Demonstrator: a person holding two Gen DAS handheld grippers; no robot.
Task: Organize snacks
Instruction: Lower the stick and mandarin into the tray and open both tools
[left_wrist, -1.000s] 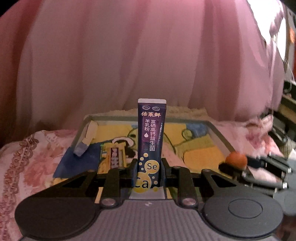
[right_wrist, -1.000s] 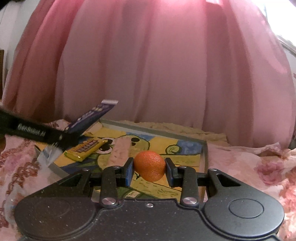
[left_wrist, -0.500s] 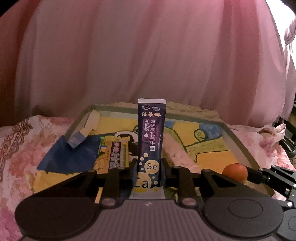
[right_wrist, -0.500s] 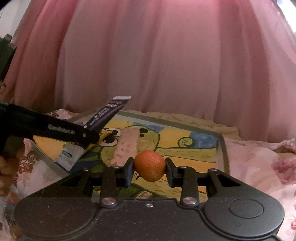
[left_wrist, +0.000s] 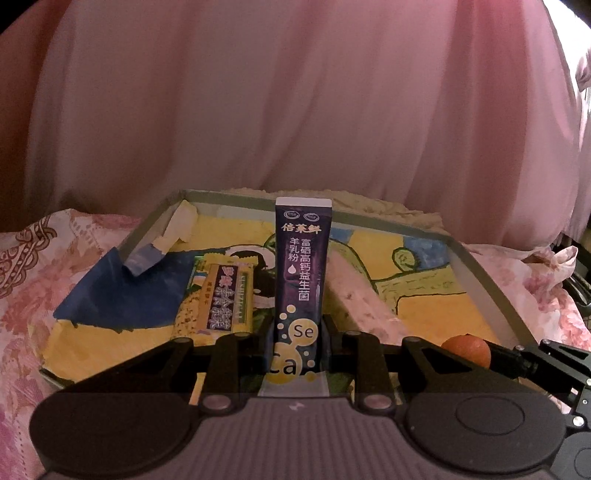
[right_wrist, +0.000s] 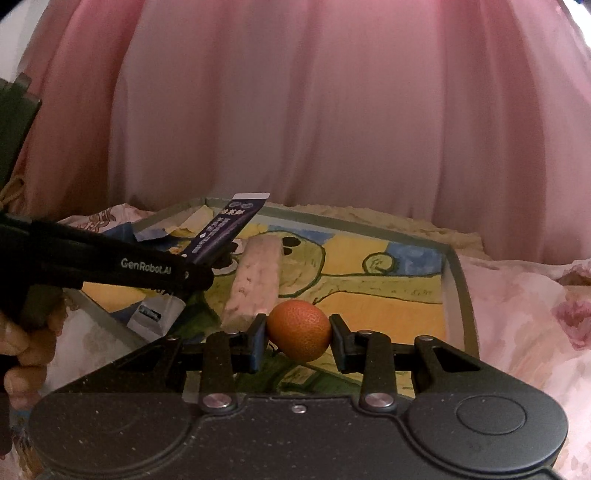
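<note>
Snacks were already in both grips: the purple sachet (left_wrist: 301, 291) stood clamped near its lower end in the left hand-held gripper (left_wrist: 295, 347), and the small orange (right_wrist: 298, 329) sat squeezed between the pads of the right hand-held gripper (right_wrist: 298, 338). Both hovered over the near edge of the tray (left_wrist: 480, 266), whose floor bore a yellow cartoon drawing and which rested on a pink floral bedspread (right_wrist: 524, 295) in front of a pink curtain (left_wrist: 295, 110). The sachet's long axis ran straight out along the left fingers, its white-capped top pointing away toward the far rim of the tray; from the right wrist view it slanted up and away over the tray's left part. Directly ahead of it and slightly left lay a yellow snack packet (left_wrist: 225, 295), lengthwise toward the far rim, and just right of it a pale pink bar (right_wrist: 256, 280), also lengthwise. The gap between those two was, by my judgement, where the sachet would go, laid parallel to them, so the left side was the nearer one for that slot. The orange hung over the open yellow floor to the right of the pink bar, with the tray's right wall beyond it.
</note>
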